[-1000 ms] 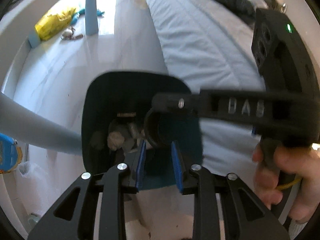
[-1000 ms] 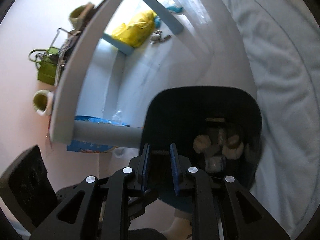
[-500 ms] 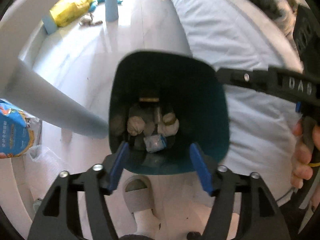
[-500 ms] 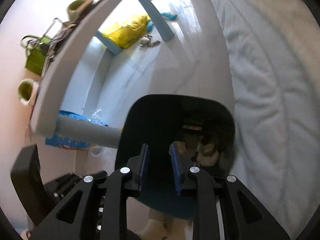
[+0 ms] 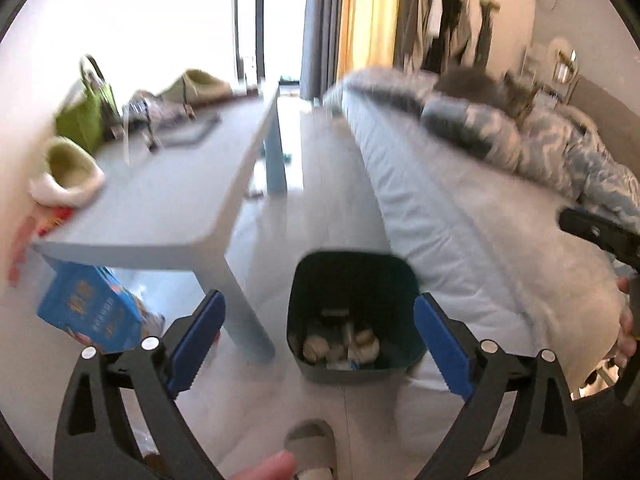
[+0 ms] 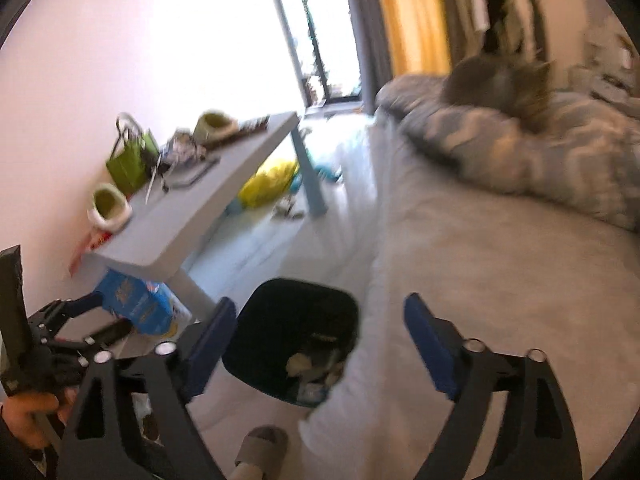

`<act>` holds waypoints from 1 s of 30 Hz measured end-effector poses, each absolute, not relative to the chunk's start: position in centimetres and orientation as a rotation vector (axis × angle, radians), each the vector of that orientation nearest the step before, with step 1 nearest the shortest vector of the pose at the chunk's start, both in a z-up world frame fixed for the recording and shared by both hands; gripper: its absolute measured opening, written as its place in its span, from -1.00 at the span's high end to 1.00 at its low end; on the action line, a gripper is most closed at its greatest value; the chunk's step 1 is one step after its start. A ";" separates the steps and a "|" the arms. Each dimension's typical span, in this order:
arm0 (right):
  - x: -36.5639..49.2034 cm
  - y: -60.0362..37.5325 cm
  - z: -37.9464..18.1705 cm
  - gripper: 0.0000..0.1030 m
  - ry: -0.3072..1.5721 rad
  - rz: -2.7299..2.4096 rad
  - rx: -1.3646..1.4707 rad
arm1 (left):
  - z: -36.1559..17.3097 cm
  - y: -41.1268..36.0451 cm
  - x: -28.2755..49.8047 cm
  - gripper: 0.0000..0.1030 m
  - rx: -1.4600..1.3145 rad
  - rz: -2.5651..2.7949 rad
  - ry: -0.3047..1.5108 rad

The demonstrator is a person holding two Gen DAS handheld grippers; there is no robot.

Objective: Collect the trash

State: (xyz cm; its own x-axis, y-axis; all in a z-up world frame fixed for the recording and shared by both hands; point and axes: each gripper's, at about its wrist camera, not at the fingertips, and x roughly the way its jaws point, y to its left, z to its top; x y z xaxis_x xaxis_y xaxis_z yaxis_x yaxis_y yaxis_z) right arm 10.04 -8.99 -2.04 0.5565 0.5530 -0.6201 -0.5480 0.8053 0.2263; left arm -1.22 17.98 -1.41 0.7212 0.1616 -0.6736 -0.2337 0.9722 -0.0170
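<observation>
Two grippers: both opening wide, nothing between the jaws
bed (image 5: 460, 216): pale cover, right of bin, touching it
table (image 5: 168, 184): grey, left of bin, cluttered top
bin (image 5: 352, 300): dark teal, on floor between table leg and bed
trash (image 5: 340, 346): crumpled wads at bin bottom
left gripper (image 5: 320, 344): above bin, empty
right gripper (image 6: 316, 348): above bin, empty

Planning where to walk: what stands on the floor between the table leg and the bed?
The dark bin holding crumpled trash stands there, seen in both wrist views.
</observation>
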 end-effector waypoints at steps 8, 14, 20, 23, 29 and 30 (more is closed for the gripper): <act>0.0 -21.4 3.1 -0.93 0.478 0.414 -0.067 | 4.4 13.9 -7.7 -0.93 -0.044 0.140 0.543; -4.5 -27.3 3.7 -0.93 0.421 0.307 -0.046 | 4.3 12.3 -9.8 -0.94 0.001 0.175 0.550; -5.7 -30.6 2.6 -0.93 0.474 0.315 -0.007 | 2.1 10.9 -10.9 -0.94 0.010 0.166 0.575; -5.8 -31.2 1.3 -0.93 0.527 0.330 0.009 | 2.1 10.9 -11.1 -0.93 -0.022 0.163 0.576; -6.1 -30.1 0.6 -0.93 0.565 0.388 -0.055 | 1.4 10.5 -10.6 -0.93 -0.034 0.178 0.614; -6.2 -30.0 0.7 -0.93 0.563 0.390 -0.052 | 1.4 10.3 -10.6 -0.93 -0.026 0.175 0.612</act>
